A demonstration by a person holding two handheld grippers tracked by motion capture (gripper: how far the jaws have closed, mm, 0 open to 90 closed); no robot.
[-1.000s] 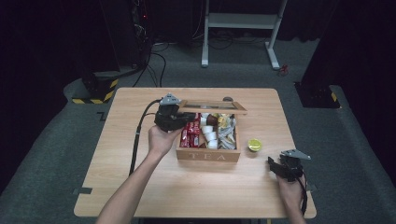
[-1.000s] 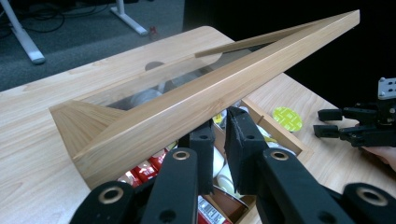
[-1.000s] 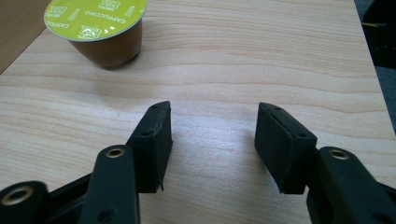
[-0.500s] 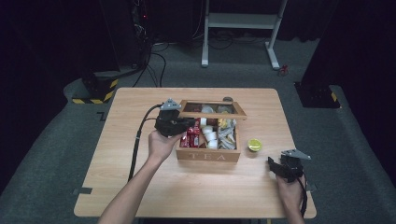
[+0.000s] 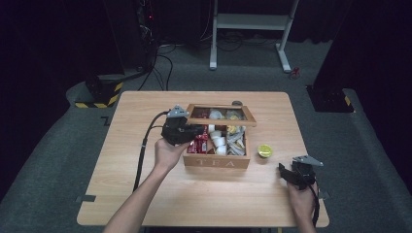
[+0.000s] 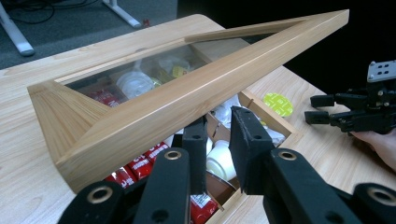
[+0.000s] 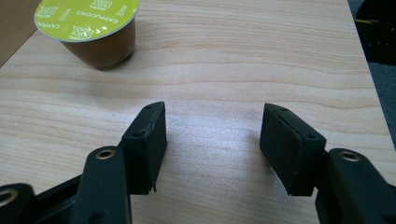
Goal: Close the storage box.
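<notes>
Here, lid [image 6: 154, 100] half raised
Rigid, light wooden frame, fragile pane: left gripper [image 6: 219, 140] narrowly parted beneath front rail, the proper hold; right gripper [image 7: 212, 135] open, idle

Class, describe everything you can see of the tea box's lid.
The lid is a light wooden frame around a clear pane, through which capsules and sachets show. It is half raised, tilted over the open tea box marked TEA and joined along its far edge. The left tongs sit just under its front rail, jaws slightly apart; whether they touch it is unclear.
</notes>
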